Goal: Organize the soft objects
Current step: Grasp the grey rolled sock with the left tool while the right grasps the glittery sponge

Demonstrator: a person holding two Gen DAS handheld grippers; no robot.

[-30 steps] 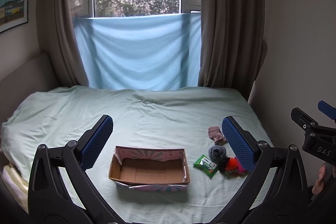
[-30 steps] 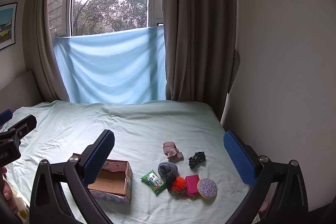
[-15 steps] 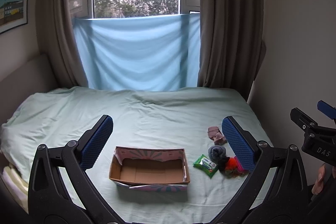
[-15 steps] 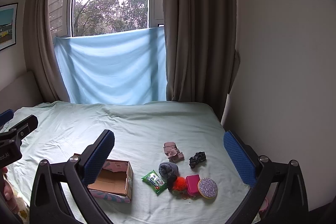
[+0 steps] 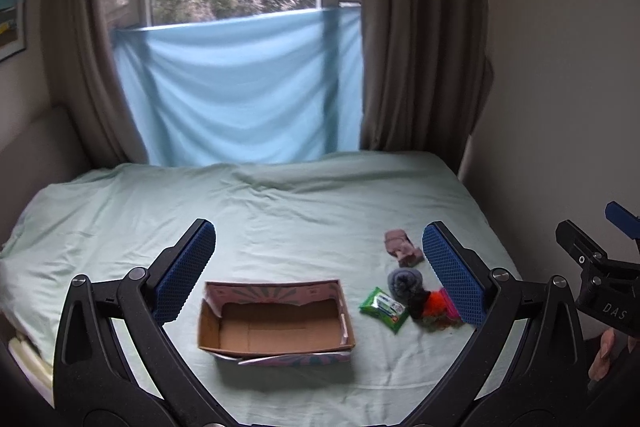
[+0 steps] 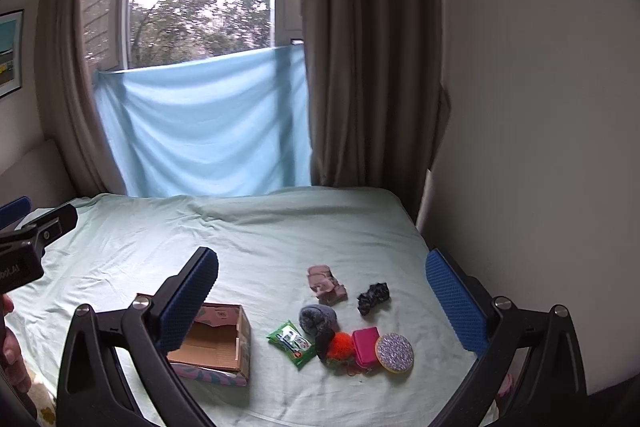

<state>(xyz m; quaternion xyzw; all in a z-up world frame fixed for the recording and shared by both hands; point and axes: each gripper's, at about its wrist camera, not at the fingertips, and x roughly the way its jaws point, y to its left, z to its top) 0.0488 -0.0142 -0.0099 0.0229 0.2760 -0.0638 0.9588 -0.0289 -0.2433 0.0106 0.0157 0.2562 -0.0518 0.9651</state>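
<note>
— Wrinkled pale-green bed; open cardboard box on it, soft pile to its right.
— Which pieces?
— Pink sock, grey knit ball, orange pompom; only the right view shows the black scrunchie and glittery disc.
— Grippers?
— Left gripper and right gripper both released, holding nothing, above the bed.

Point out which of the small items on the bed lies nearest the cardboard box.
The green wipes packet. It lies right beside the cardboard box; the grey sock ball, orange pom-pom and pink case lie farther right.
</note>
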